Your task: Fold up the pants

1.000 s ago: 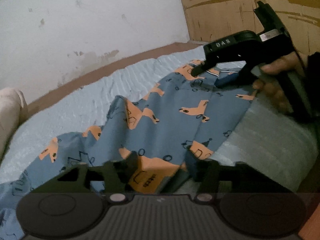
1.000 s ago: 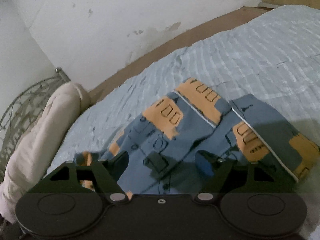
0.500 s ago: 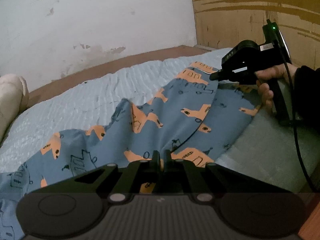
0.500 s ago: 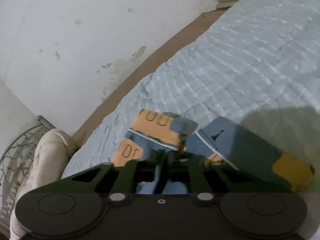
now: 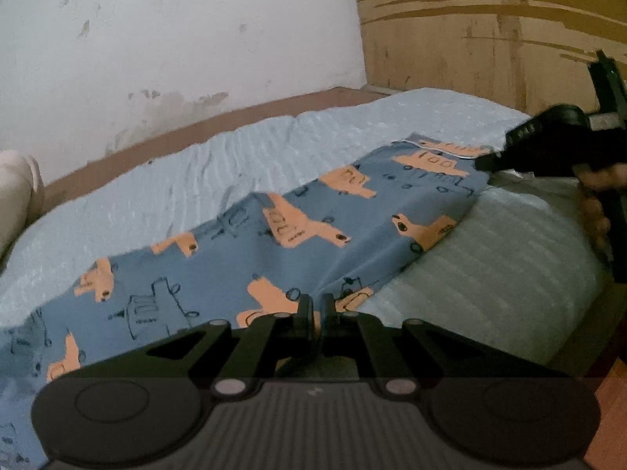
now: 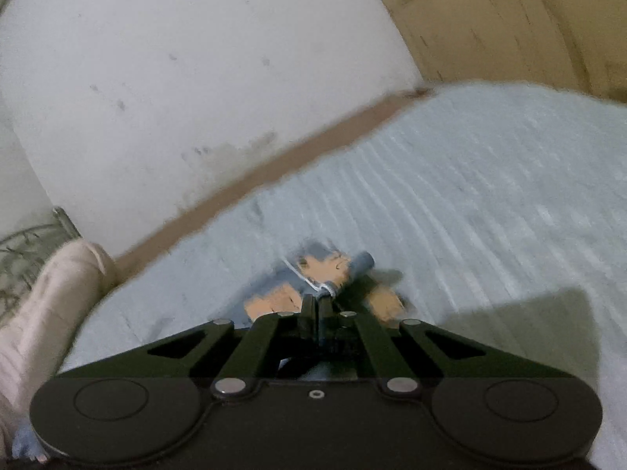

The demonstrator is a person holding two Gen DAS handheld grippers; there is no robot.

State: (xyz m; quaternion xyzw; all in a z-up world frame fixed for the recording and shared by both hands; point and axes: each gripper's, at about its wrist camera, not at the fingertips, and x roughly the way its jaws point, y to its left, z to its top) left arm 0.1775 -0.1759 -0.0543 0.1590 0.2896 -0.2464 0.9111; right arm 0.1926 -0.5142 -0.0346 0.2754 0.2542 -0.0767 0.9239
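Left gripper [image 5: 316, 302] has its two fingers pressed together on the near edge of the pants [image 5: 282, 235], pinching a bit of the blue cloth with orange trucks just ahead of its tips, and the right gripper [image 6: 318, 300] is likewise clamped on a bunched hem with white piping that pokes out beyond its fingertips. Seen from the left wrist, the pants stretch away from the fingers in a long band across the pale blue bedspread [image 5: 235, 164], ending far ahead and to the right, where the right gripper [image 5: 509, 152] grips the other end; cloth also spreads off to the left of the fingers, toward the cream pillow [image 5: 15, 192]. Between the two grips the cloth looks pulled fairly taut and smooth. As for progress, I judge this an early stage: both ends are caught and the garment is drawn out lengthwise, perhaps already doubled leg on leg, though the pictures do not settle that. No crosswise fold shows yet, so bringing one end over to meet the other, then flattening and letting go, appears to be what is left
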